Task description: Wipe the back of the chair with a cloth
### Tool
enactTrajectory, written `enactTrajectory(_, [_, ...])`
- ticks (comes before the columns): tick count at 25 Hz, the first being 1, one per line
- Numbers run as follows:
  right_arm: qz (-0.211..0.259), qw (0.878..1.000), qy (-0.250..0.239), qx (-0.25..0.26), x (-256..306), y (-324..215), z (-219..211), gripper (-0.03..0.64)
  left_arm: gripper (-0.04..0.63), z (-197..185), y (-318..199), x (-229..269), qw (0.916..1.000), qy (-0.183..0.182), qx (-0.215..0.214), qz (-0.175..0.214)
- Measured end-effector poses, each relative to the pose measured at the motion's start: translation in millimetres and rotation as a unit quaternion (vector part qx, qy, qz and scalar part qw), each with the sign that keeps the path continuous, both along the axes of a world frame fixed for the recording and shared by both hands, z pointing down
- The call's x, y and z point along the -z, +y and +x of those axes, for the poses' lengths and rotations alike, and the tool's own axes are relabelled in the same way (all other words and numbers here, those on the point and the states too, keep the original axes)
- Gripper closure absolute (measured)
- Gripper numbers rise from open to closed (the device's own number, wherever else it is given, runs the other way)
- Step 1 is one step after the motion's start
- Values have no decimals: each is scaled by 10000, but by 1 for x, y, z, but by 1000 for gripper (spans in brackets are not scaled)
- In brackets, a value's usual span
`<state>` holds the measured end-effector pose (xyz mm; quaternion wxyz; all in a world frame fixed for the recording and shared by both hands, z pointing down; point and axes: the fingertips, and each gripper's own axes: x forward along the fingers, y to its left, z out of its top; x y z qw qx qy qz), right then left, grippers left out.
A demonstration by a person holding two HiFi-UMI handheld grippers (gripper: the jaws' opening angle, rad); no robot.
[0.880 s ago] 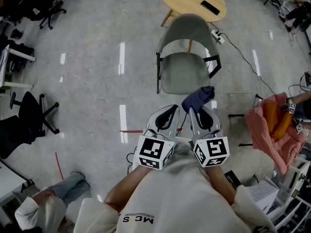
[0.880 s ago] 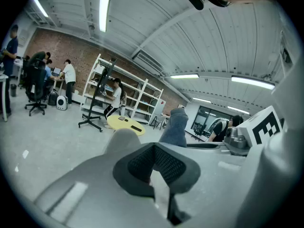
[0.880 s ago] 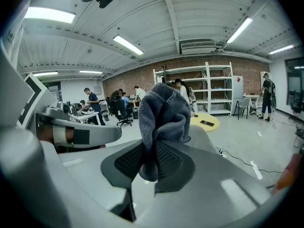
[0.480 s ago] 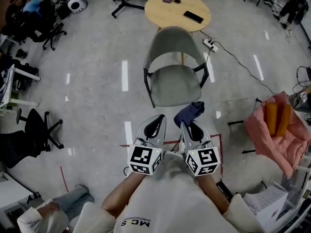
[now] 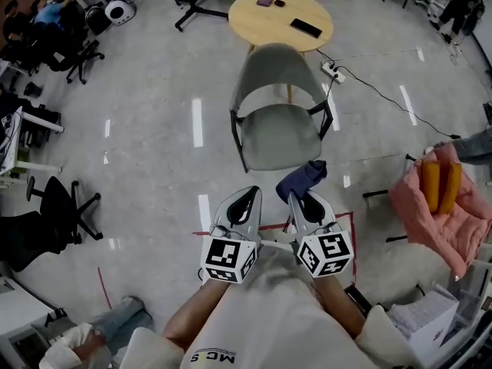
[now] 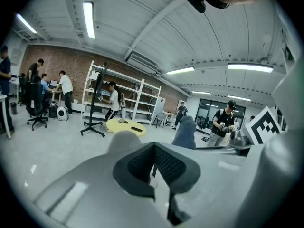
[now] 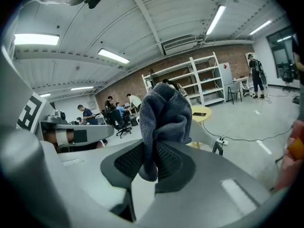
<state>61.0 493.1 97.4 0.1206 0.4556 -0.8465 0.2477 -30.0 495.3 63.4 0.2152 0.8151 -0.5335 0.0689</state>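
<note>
In the head view a grey-green chair (image 5: 277,106) stands on the floor in front of me, its seat towards me and its curved back on the far side. My right gripper (image 5: 298,196) is shut on a dark blue cloth (image 5: 302,178) that bunches above its jaws just short of the seat's front edge. The right gripper view shows the cloth (image 7: 164,115) clamped in the right gripper (image 7: 149,164). My left gripper (image 5: 246,194) is beside it, shut and holding nothing. In the left gripper view the left gripper (image 6: 154,164) points at the chair back (image 6: 123,137).
A round wooden table (image 5: 280,18) with a phone stands behind the chair. A power strip (image 5: 332,69) and its cable lie right of it. A pink-draped stand (image 5: 438,206) is at the right, black office chairs (image 5: 46,217) at the left, red tape (image 5: 269,225) underfoot.
The head view has shifted, so chair and table sit lower and further left in frame. Both grippers keep their place before the seat, and the cloth stays held.
</note>
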Motion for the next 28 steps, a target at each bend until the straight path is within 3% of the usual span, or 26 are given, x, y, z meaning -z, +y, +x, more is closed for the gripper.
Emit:
enactTrajectory(7, [-54,9978,301,-594,-5,-9,-10,538,594,-58,6,-16,9995,282,88,-103])
enactTrajectory(11, [-104,9950,633,-760,-1,-5,-3,538,594,-60,4,-27,9986,428,-125,-285])
enactTrajectory(16, [-287,9939,498,-940,-13,-25,5,538,594,-46,-15,-32,9980,446,-277,-359])
enactTrajectory(19, [-343,9947,551,-803,-22,-45,15,538,594,-35,-39,-38,9982,372,-232,-397])
enactTrajectory(23, [50,9947,966,-340,-19,-88,21,538,594,-27,-78,-41,9986,280,-42,-443])
enactTrajectory(28, [261,9964,806,-55,-9,-167,47,538,594,-1,-143,-29,9991,115,154,-370])
